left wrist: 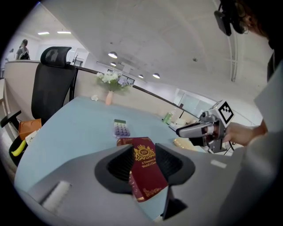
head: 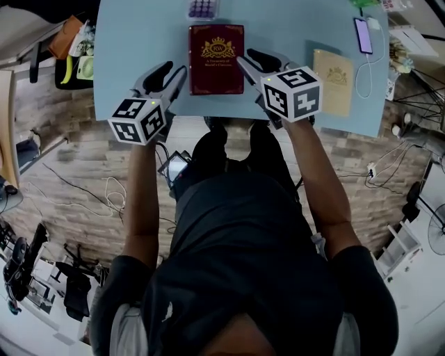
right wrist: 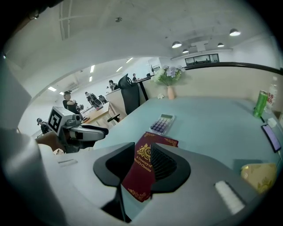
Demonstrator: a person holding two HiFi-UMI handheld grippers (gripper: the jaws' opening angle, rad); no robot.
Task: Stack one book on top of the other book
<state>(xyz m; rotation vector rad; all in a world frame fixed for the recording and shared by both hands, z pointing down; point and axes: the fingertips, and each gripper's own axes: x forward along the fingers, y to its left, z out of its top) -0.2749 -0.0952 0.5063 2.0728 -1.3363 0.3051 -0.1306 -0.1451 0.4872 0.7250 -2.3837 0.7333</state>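
A dark red book [head: 216, 59] with a gold crest lies flat on the light blue table [head: 139, 42], near its front edge. A tan book [head: 334, 82] lies to its right, apart from it. My left gripper [head: 169, 75] hovers just left of the red book's near corner, and my right gripper [head: 252, 61] hovers at the book's right edge. Both stand open with nothing between the pads. In the left gripper view the red book [left wrist: 143, 170] shows through the gap of the left gripper [left wrist: 143, 161]. The right gripper view shows the red book [right wrist: 143, 170] likewise, and the tan book [right wrist: 258, 176].
A small calculator [head: 203, 8] lies just beyond the red book. A phone [head: 363, 35] with a white cable sits at the table's right, and a green can [right wrist: 261, 103] and a flower vase [right wrist: 170, 92] stand further back. An office chair [left wrist: 51, 90] stands at the table's left end.
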